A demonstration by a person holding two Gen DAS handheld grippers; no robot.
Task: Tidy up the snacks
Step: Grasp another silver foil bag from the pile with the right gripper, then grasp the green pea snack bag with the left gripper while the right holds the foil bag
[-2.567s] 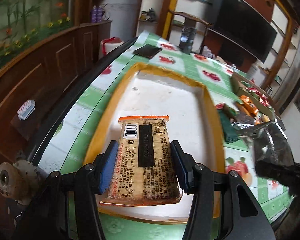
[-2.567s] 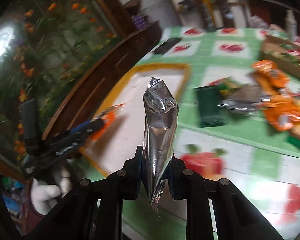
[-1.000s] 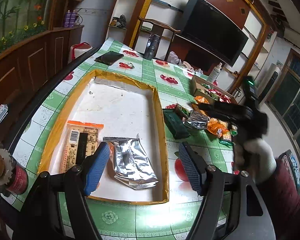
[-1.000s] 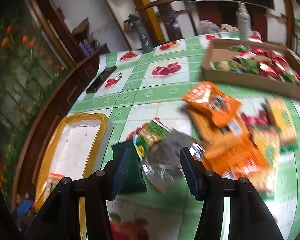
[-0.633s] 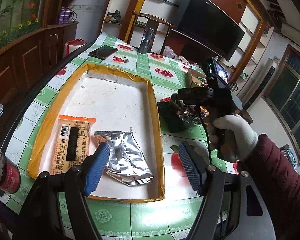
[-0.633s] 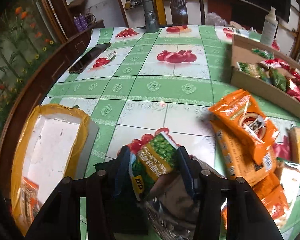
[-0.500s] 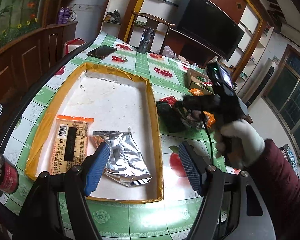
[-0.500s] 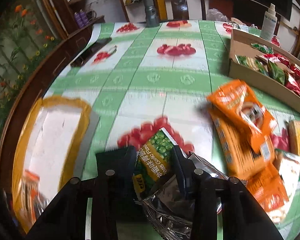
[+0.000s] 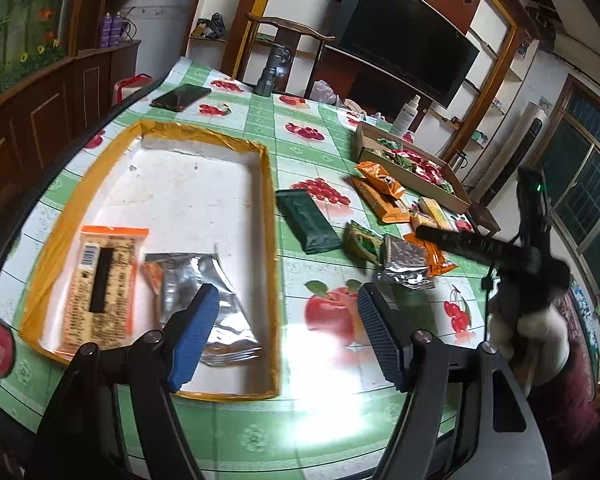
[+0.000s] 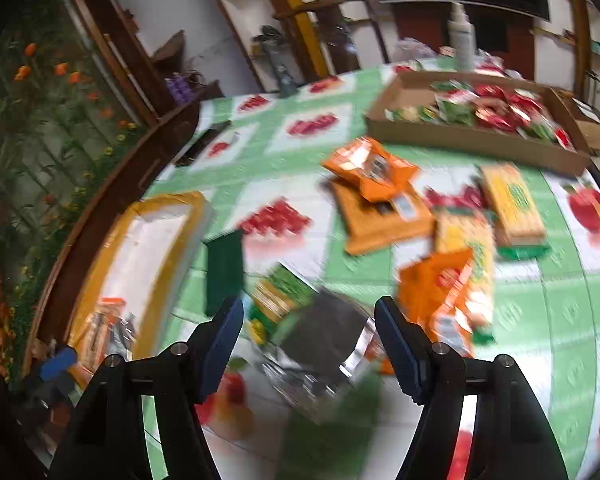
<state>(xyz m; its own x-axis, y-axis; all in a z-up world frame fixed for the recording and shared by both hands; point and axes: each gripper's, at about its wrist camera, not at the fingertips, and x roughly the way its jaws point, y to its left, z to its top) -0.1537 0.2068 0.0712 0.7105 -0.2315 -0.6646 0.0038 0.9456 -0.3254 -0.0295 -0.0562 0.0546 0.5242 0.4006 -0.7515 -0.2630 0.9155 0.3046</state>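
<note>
Two packets lie inside the yellow-rimmed tray (image 9: pixel 269 216) at the left of the left wrist view: a cracker packet (image 9: pixel 100 284) with a barcode at lower left, and just beside it to the right a silver foil bag (image 9: pixel 196 280). The left gripper (image 9: pixel 288 336) hangs at the bottom centre of that frame, its blue-padded fingers spread wide and holding nothing, one pad over the foil bag and the other over the green fruit-print tablecloth (image 9: pixel 328 412).

At the right of the same frame, the right gripper (image 9: pixel 424 234) reaches in from a white-gloved hand (image 9: pixel 528 328) above loose snacks: a dark green packet (image 9: pixel 308 220), a green pea packet (image 9: pixel 364 240), another silver bag (image 9: pixel 406 260) and orange packets (image 9: pixel 380 188). A cardboard box (image 9: pixel 364 140) of small snacks sits at upper right.

In the blurred right wrist view, that gripper's fingers (image 10: pixel 220 344) stand wide apart with the silver bag low between them; whether they touch it cannot be told.
</note>
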